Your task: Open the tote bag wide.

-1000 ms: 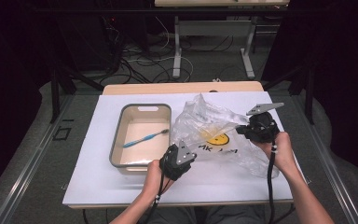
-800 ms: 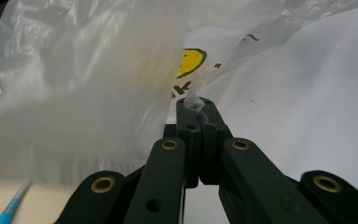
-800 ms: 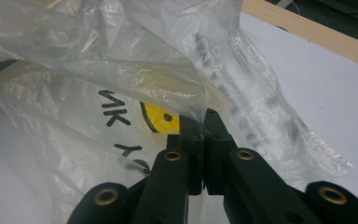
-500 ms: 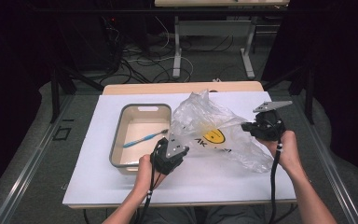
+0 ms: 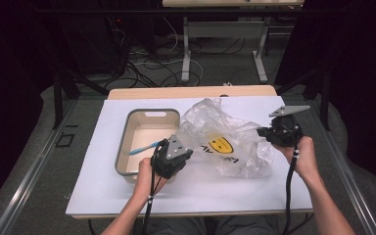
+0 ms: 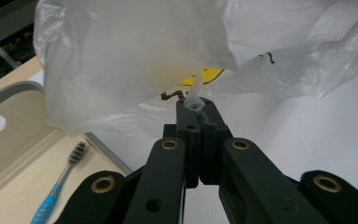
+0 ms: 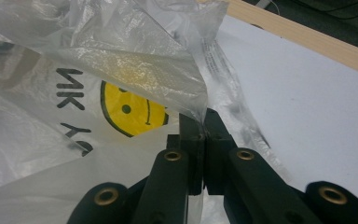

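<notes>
A thin clear plastic bag [image 5: 223, 139] with a yellow smiley face and black lettering lies spread between my two grippers on the white table top. My left gripper [image 5: 176, 149] is shut on the bag's left edge; in the left gripper view a strip of the bag [image 6: 135, 51] is pinched between the closed jaws [image 6: 197, 107] and hangs lifted above them. My right gripper [image 5: 269, 133] is shut on the bag's right edge, the film [image 7: 121, 79] rising from its closed jaws [image 7: 200, 122]. A blue toothbrush [image 5: 144, 147] lies in the tray, also seen in the left gripper view [image 6: 60, 186].
A beige tray with a grey rim [image 5: 125, 142] stands on the left half of the white table top [image 5: 225, 196]. Behind the table are a wooden strip [image 5: 191, 92], table legs and cables on the floor. A metal rail [image 5: 34, 161] runs along the left side.
My left gripper has lifted and moved away from me towards the tray with the bag's edge in it. The bag's left side has risen. The right gripper has shifted right, stretching the bag.
</notes>
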The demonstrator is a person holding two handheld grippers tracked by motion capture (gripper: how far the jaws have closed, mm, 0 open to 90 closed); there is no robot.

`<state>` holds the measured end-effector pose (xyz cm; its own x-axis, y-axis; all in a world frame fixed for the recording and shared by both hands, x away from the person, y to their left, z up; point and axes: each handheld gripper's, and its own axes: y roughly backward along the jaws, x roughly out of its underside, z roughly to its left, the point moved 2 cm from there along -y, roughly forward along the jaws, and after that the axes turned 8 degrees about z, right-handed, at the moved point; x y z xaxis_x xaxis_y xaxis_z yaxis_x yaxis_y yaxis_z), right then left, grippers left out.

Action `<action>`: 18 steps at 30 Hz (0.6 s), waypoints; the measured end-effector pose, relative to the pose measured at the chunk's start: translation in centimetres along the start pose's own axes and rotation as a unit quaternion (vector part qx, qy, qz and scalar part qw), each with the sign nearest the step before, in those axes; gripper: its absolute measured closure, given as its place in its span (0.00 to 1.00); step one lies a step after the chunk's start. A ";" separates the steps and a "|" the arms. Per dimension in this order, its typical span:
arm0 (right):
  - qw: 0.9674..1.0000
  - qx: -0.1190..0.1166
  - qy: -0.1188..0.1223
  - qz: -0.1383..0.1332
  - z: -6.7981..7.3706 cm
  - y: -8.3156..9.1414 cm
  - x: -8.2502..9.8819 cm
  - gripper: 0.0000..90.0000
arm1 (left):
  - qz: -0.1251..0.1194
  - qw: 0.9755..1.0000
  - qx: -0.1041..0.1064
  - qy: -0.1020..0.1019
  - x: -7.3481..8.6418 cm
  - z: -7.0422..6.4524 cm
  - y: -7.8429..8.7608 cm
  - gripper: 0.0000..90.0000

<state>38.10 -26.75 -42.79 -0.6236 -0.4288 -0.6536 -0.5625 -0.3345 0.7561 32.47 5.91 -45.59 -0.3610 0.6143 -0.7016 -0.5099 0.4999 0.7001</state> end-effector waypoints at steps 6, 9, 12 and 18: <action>1.000 0.002 -0.001 0.000 -0.3 0.1 0.1 1.00 | -0.001 1.000 0.000 0.006 -0.1 0.7 0.8 1.00; 1.000 0.003 -0.004 0.002 -0.3 0.2 0.1 1.00 | 0.004 1.000 0.002 0.007 -0.3 1.1 1.3 1.00; 1.000 0.004 -0.002 0.000 -0.4 0.4 0.0 1.00 | 0.005 1.000 0.001 0.008 -0.6 1.5 1.8 1.00; 1.000 0.007 -0.003 -0.005 -0.6 0.8 -0.1 1.00 | 0.012 1.000 -0.001 0.011 -1.1 2.1 2.4 1.00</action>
<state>38.02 -27.46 -42.08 -0.6212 -0.4200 -0.6616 -0.5766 -0.3268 0.7489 33.27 7.67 -42.91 -0.3902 0.6130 -0.6870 -0.5025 0.4835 0.7167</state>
